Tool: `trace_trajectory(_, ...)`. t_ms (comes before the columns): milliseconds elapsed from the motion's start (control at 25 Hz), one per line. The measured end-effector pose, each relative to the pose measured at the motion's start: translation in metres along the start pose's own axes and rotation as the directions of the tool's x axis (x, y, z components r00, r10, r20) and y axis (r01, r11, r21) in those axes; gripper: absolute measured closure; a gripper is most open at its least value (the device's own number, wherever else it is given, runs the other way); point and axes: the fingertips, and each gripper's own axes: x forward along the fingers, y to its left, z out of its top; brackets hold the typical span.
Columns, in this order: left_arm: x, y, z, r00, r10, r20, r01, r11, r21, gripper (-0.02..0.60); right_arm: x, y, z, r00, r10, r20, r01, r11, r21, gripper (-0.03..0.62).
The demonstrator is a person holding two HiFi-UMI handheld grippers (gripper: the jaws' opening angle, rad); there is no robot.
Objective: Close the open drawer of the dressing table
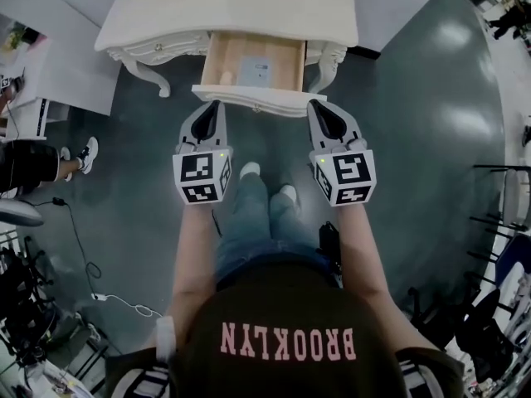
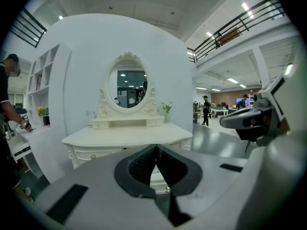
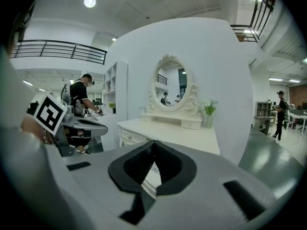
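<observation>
Seen from the head view, the drawer (image 1: pixel 257 99) is pulled out of the dressing table (image 1: pixel 241 11) toward the near side. The left gripper (image 1: pixel 217 104) and right gripper (image 1: pixel 315 104) are held at the left and right ends of its front. In the left gripper view, the jaws are pressed together on nothing, with the drawer front just beyond. In the right gripper view, the jaws are likewise closed and empty, and the mirror (image 3: pixel 173 85) is seen farther off.

In the head view the top edge cuts off the rear of the table (image 1: pixel 232 11). The label (image 1: pixel 260 72) inside the drawer (image 1: pixel 228 60) is too small to read. A person (image 1: pixel 33 162) at the left edge shows only as legs. The bodies of the left gripper (image 2: pixel 156 146) and the right gripper (image 3: pixel 154 143) hide nearly all of the drawer in their own views; only a white sliver shows between the fingers (image 2: pixel 139 166).
</observation>
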Motion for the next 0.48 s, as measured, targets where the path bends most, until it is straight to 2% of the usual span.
trace_trajectory(480,0.052,0.036,-0.030,0.994,-0.068,-0.084,0.067,0.998,-0.008,0.577,0.054,-0.005,-0.030,0.992,-0.072,-0.108,0.080,0.994,0.072,0.595)
